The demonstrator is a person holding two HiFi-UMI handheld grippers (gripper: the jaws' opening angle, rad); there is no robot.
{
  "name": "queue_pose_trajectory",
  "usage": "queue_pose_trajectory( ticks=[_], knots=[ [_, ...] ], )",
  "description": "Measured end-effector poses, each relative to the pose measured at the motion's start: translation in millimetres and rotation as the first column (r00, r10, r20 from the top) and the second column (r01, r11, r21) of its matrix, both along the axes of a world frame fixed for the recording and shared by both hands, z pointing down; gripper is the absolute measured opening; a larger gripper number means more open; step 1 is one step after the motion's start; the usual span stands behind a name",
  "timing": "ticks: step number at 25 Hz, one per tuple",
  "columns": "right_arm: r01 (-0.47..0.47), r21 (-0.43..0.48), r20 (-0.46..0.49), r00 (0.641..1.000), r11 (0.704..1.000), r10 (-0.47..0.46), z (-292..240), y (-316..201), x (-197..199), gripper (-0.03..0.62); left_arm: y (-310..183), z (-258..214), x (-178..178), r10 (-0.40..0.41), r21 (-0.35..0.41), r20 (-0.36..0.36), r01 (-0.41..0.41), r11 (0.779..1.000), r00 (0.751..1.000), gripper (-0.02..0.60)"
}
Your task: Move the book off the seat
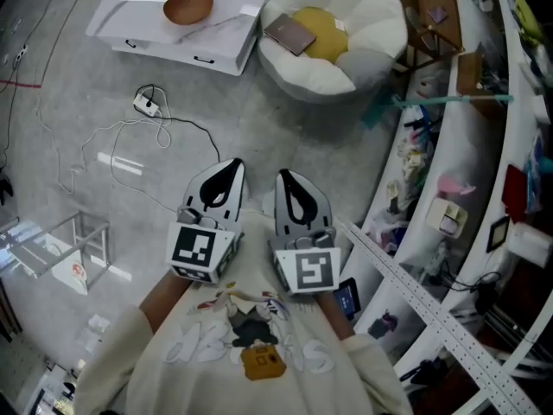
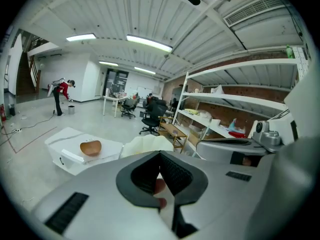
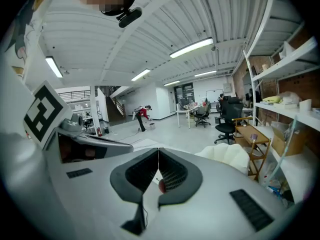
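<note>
A brown book (image 1: 291,35) lies on the white puffy seat (image 1: 371,24), beside its yellow cushion (image 1: 328,37), at the top of the head view. Both grippers are held close to the person's chest, far from the seat. The left gripper (image 1: 232,166) and the right gripper (image 1: 284,176) sit side by side, jaws shut and empty, pointing toward the seat. In the left gripper view the left gripper (image 2: 160,154) has its tips touching, with the seat (image 2: 147,143) beyond. The right gripper (image 3: 159,151) is likewise shut in the right gripper view, with the seat (image 3: 227,156) to its right.
A low white platform (image 1: 220,37) with a brown bowl (image 1: 188,4) stands left of the seat. A cable and power strip (image 1: 147,104) lie on the floor. Cluttered shelves (image 1: 449,188) run along the right. A wooden chair (image 1: 432,15) stands behind the seat. A person (image 2: 62,95) works far off.
</note>
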State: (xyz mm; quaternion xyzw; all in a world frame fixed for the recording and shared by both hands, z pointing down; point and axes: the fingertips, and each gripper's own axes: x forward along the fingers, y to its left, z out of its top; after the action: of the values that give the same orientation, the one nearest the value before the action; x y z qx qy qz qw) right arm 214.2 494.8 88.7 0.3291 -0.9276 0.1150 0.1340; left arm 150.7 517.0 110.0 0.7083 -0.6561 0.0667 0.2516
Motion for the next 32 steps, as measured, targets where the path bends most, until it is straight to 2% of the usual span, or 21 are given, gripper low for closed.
queue_pose_trajectory(
  ticks=[7, 11, 17, 21, 27, 32],
  knots=[
    [0.012, 0.014, -0.026, 1.0, 1.0, -0.012, 8.6, 7.6, -38.3, 0.009, 14.1, -12.1, -56.2, -0.042, 0.097, 0.004, 0.042, 0.994, 0.999, 0.009],
    [0.011, 0.02, -0.033, 0.999, 1.0, -0.011, 17.9, 15.2, -67.9, 0.009, 21.8, -10.1, -89.6, -0.069, 0.115, -0.017, 0.07, 0.991, 0.998, 0.01],
    [0.03, 0.037, -0.073, 0.997, 0.999, -0.027, 3.5, -5.0, -91.4, 0.008, -0.2, -14.4, -107.1, -0.055, 0.106, -0.039, 0.059, 0.993, 0.998, 0.011],
    [0.014, -0.022, -0.048, 0.999, 1.0, -0.015, 21.3, -15.3, -103.7, 0.008, -2.4, -0.9, -126.5, -0.069, 0.061, -0.013, 0.07, 0.996, 0.997, 0.011],
    [0.034, -0.047, 0.016, 0.999, 0.998, -0.033, 25.3, -72.4, -129.4, 0.009, -43.9, 7.7, -155.3, -0.121, 0.048, 0.051, 0.119, 0.992, 0.991, 0.01],
    [0.054, -0.095, 0.037, 0.998, 0.994, -0.051, 33.1, -141.4, -146.7, 0.009, -107.3, 17.6, -171.7, -0.139, -0.016, 0.082, 0.141, 0.99, 0.987, 0.01]
  ],
)
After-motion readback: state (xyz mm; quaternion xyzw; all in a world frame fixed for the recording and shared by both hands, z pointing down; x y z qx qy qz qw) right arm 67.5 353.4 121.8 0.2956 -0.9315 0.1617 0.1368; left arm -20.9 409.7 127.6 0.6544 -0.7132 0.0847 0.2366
